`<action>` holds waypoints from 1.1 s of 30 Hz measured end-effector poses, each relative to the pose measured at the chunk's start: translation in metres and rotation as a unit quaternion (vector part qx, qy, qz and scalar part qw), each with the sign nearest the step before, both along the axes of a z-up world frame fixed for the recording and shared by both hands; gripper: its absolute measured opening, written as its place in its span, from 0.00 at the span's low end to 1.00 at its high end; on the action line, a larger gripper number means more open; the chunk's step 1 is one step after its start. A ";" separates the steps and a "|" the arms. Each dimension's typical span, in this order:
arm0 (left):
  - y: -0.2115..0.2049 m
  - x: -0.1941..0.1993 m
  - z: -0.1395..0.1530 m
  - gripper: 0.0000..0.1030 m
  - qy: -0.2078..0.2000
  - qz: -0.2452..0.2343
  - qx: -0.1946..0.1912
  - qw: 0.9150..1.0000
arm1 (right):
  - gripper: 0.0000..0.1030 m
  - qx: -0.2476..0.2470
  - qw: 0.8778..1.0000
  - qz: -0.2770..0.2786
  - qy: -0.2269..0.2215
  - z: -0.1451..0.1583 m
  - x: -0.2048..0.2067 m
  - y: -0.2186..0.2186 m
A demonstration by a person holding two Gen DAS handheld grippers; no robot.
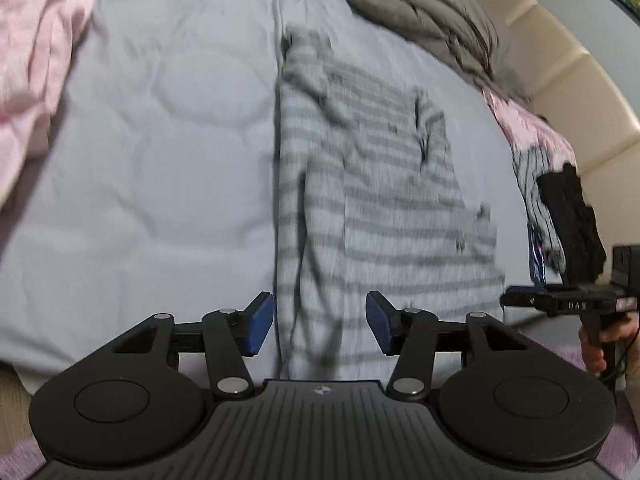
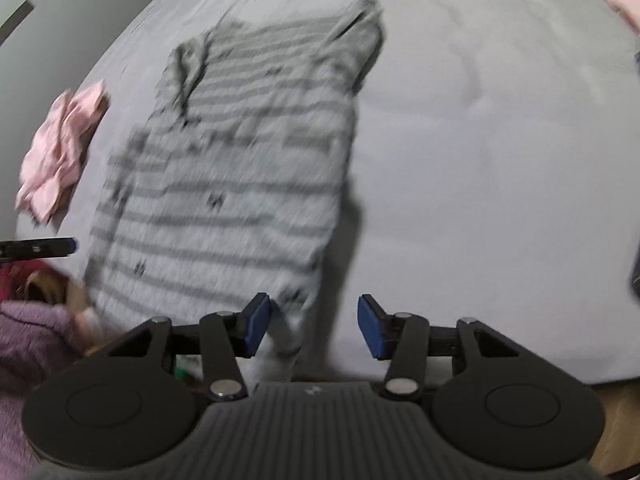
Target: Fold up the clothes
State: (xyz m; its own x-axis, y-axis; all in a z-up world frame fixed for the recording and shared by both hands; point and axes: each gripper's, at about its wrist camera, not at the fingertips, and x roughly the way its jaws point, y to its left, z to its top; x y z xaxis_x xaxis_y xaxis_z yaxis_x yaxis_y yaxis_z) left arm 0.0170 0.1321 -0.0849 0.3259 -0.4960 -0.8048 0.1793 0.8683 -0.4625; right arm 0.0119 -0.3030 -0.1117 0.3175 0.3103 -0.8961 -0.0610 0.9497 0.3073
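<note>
Dim, flat indoor light, bluish cast. Motion blur smears the striped shirt (image 1: 380,184) and bedsheet (image 1: 160,120) in both views; gripper bodies near the lens stay sharp. Soft shadow beside the shirt's right edge, right wrist view. Strong fisheye bending, dark corners

Left gripper (image 1: 320,326): seen from its own wrist camera at the lower centre of the frame. Both blue pads (image 1: 259,326) stand apart with a clear gap; neither presses on anything. The gripper tilts downward.

Right gripper (image 2: 313,326): lower centre of its own view, blue pads (image 2: 256,326) likewise spread, gripping nothing, tilted downward. It also appears at the right edge of the left wrist view, lower right, where a hand (image 1: 608,340) grasps its handle.

The tip of the left gripper shows at the left edge of the right wrist view.
</note>
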 end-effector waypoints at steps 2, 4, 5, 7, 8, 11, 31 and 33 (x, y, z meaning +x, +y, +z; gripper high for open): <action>-0.006 0.014 0.008 0.47 -0.008 0.007 0.014 1.000 | 0.51 -0.019 1.000 -0.002 -0.010 0.007 0.010 -0.001; -0.015 0.030 0.014 0.47 -0.014 0.006 0.027 1.000 | 0.51 -0.036 0.999 0.001 -0.021 0.016 0.023 0.001; -0.020 0.039 0.018 0.47 -0.018 0.000 0.038 0.999 | 0.51 -0.044 0.999 0.002 -0.025 0.021 0.030 0.003; -0.031 0.055 0.025 0.47 -0.030 -0.009 0.063 0.998 | 0.51 -0.053 0.998 0.005 -0.031 0.028 0.043 0.005; -0.036 0.065 0.030 0.47 -0.036 -0.012 0.078 0.996 | 0.51 -0.056 0.998 0.007 -0.032 0.030 0.050 0.006; -0.046 0.089 0.040 0.48 -0.052 -0.017 0.099 0.994 | 0.51 -0.071 0.997 0.014 -0.029 0.032 0.071 0.012; -0.091 0.243 -0.005 0.49 -0.064 -0.029 0.155 0.985 | 0.64 -0.091 0.994 -0.035 -0.056 0.009 0.233 0.007; -0.096 0.256 -0.010 0.49 -0.061 -0.029 0.164 0.984 | 0.64 -0.093 0.993 -0.043 -0.064 0.008 0.250 0.004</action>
State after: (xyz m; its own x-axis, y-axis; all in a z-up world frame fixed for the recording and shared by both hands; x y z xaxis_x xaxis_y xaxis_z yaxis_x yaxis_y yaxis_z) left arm 0.2727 0.0363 -0.0947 0.4092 -0.2368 -0.8812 0.2706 0.9538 -0.1306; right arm 0.2617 -0.2986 -0.1040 0.4501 0.1111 -0.8861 -0.0051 0.9925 0.1219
